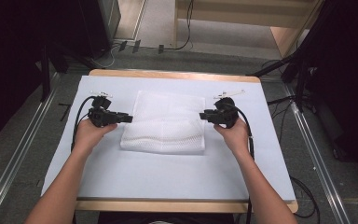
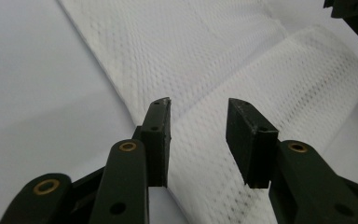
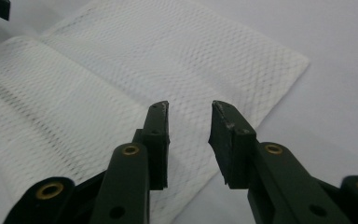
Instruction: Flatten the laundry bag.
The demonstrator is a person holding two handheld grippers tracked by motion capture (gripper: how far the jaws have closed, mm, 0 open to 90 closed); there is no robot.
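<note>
1. The cloth (image 1: 164,122), a white mesh piece, lies folded near the middle of the table (image 1: 98,172), slightly toward the far edge, with a rolled fold along its near side.
2. The left gripper (image 1: 127,118) sits at the cloth's left edge with jaws apart and nothing pinched between them; its own view shows the cloth (image 2: 223,84) beneath the gap.
3. The right gripper (image 1: 204,115) mirrors it at the right edge, jaws likewise parted and empty over the cloth (image 3: 135,74).
4. The step in hand looks like letting go after a fold, so both hands should lift straight clear to avoid dragging the layers.
5. Whether a pad tip brushes the mesh is hard to tell, so lifting slowly is wise.
6. For another fold, both should pinch matching corners and move level together.
</note>
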